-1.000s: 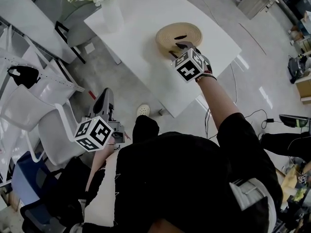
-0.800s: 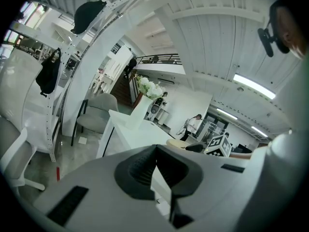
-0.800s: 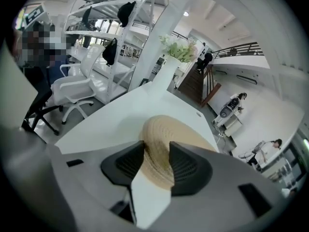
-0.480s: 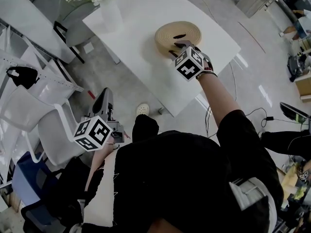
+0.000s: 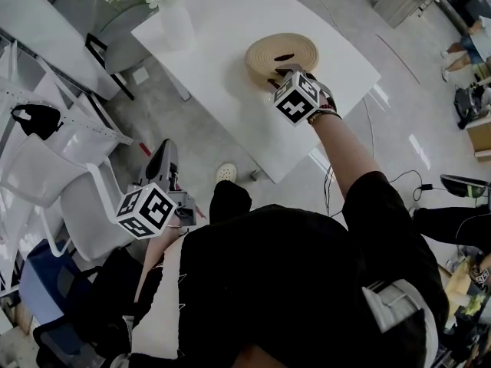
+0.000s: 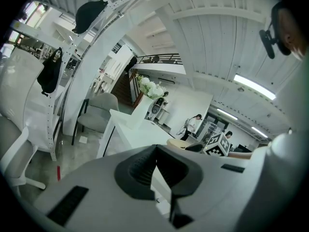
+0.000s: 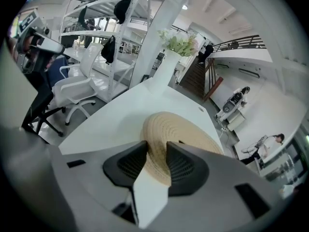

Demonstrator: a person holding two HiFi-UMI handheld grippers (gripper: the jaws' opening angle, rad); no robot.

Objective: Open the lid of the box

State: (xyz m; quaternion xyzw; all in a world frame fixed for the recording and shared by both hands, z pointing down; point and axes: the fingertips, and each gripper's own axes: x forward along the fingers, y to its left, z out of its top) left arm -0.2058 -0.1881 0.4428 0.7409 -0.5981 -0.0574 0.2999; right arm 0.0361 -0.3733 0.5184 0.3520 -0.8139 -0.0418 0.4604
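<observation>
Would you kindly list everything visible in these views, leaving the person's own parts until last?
Table: one, white, centre.
Woven box: one, tan, round, on the table's right part.
Vase of flowers: one, white, table's far left corner.
Grey chair: one, beside the vase corner.
White chairs: at least two, far left.
Blue chair: one, lower left.
Black garments: two, hanging at left.
Left tool: grey, held low off the table, jaws together, empty.
Right tool: grey, jaws closing with the box's rim between them.

right arm [image 5: 345, 163]: stretched out forward
right gripper [image 5: 281, 73]: jaws closing, woven lid [image 5: 282, 50] rim sitting between them
left arm [image 5: 153, 263]: tucked low
left gripper [image 6: 155, 150]: jaws together, empty
</observation>
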